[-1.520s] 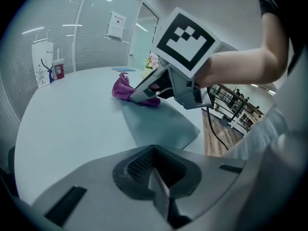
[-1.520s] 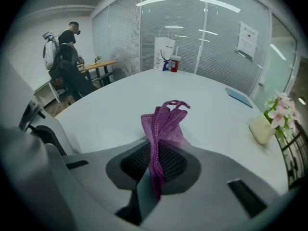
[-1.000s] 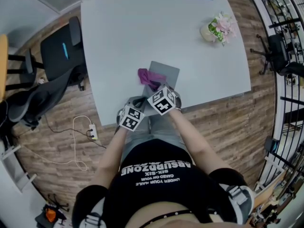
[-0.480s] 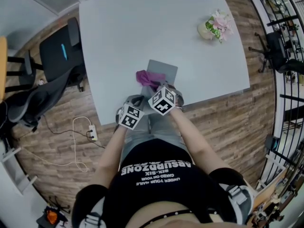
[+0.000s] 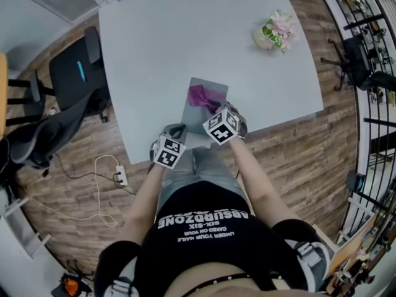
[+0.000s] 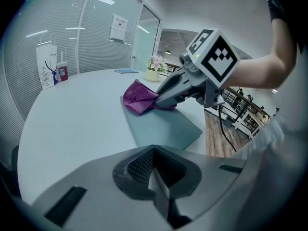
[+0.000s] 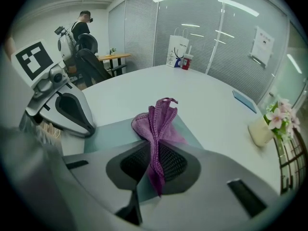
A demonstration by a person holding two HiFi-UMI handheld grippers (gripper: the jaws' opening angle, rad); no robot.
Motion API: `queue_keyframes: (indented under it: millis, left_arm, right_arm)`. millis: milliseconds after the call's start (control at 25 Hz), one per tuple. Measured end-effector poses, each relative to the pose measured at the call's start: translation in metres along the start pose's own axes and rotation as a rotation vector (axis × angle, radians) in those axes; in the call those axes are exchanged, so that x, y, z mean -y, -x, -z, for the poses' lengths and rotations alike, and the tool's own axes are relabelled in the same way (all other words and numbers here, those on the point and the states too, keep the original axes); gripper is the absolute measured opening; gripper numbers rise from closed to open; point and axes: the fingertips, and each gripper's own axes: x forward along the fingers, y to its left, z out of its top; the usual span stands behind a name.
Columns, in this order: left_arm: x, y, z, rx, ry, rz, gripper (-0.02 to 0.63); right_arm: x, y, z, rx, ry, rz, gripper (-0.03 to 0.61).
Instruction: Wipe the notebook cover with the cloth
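Notebook (image 5: 194, 115) lies grey and flat on the near part of the white table (image 5: 179, 36), close to the near edge, in the head view. The purple cloth (image 5: 204, 96) lies bunched on its far half. The right gripper (image 5: 213, 109) reaches from the near side to the cloth, and its marker cube is above the near right part of the notebook. The left gripper (image 5: 176, 131) is at the near left corner of the notebook; I cannot tell if it touches it. A flower pot (image 5: 275, 32) stands far to the right on the table. A black chair (image 5: 74, 73) stands on the floor at the left.

In the left gripper view, the left gripper (image 6: 155, 173) has its jaws pressed together with nothing between them. Just beyond them lies the notebook (image 6: 163, 128). On its far end the cloth (image 6: 138, 98) is held by the tip of the right gripper (image 6: 160, 100), which comes from the right. A paper bag (image 6: 46, 66) stands far left on the table.

In the right gripper view, the right gripper (image 7: 155, 174) pinches the cloth (image 7: 156, 121) between its jaws. The free part of the cloth rests on the notebook (image 7: 109, 134). The left gripper (image 7: 86, 125) is at the left edge of the notebook. The flower pot (image 7: 262, 129) is at the right.
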Motion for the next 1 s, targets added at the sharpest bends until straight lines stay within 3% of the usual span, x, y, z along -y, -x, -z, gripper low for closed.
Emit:
queue_keyframes:
  millis: [440,1000]
  left_arm:
    - [0.0,-0.001,-0.001,0.006,-0.005,-0.005,0.014]
    - [0.001,0.0,-0.001,0.015,-0.008,-0.018,0.014]
  right_arm:
    - [0.036,0.017,0.035,-0.026,-0.085,0.116,0.061]
    - [0.024,0.023,0.045,-0.045,-0.207,0.112,0.061]
